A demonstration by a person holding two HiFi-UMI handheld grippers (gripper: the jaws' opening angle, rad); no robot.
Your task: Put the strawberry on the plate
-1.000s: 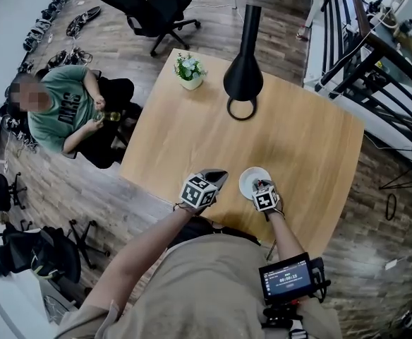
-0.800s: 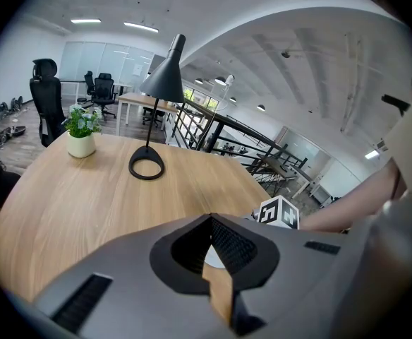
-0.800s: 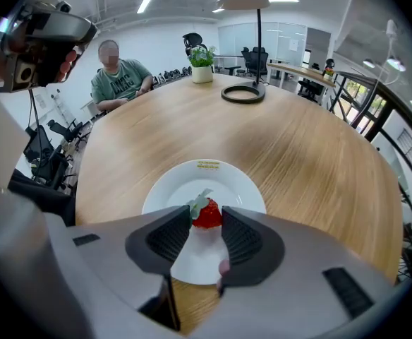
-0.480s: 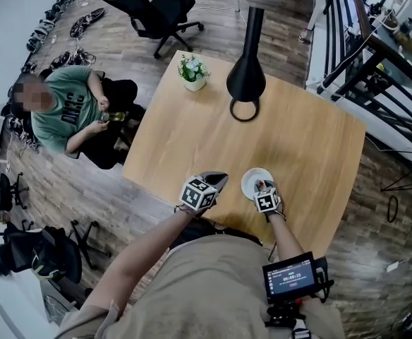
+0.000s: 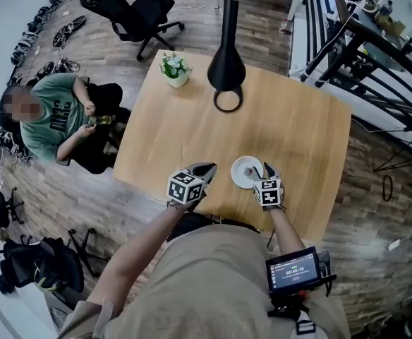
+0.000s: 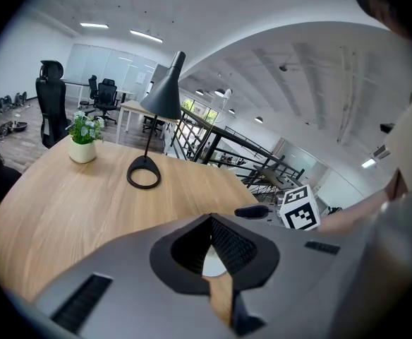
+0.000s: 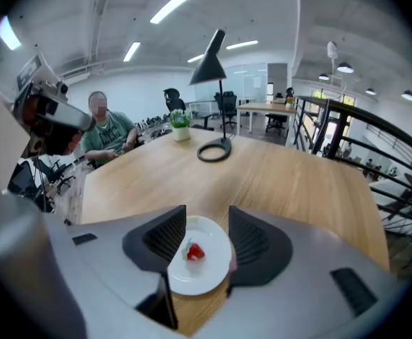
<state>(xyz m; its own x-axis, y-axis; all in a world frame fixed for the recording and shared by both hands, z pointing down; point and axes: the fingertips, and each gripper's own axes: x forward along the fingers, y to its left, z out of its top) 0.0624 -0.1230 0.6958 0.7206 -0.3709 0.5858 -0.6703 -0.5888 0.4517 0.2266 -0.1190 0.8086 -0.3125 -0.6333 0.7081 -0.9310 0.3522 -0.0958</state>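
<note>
A red strawberry (image 7: 195,251) lies on a small white plate (image 7: 209,275) near the table's front edge. The same plate (image 5: 245,172) shows in the head view. My right gripper (image 7: 207,216) hangs above the plate; its jaws have just been opening and stand apart, with nothing pressed between them. In the head view that right gripper (image 5: 264,172) overlaps the plate's right side. Left of the plate, my left gripper (image 5: 207,169) hovers with its jaws closed tip to tip and empty. In its own view the left gripper (image 6: 211,221) shows a sliver of plate behind its jaws.
A black desk lamp (image 5: 225,55) with a ring base and a small potted plant (image 5: 173,68) stand at the far side of the wooden table (image 5: 291,133). A person in a green shirt (image 5: 51,115) sits off the table's left. A black railing (image 5: 361,55) runs at the right.
My right gripper has lifted up off the plate and opened wider, leaving the strawberry lying on the plate. The left gripper has barely moved.
</note>
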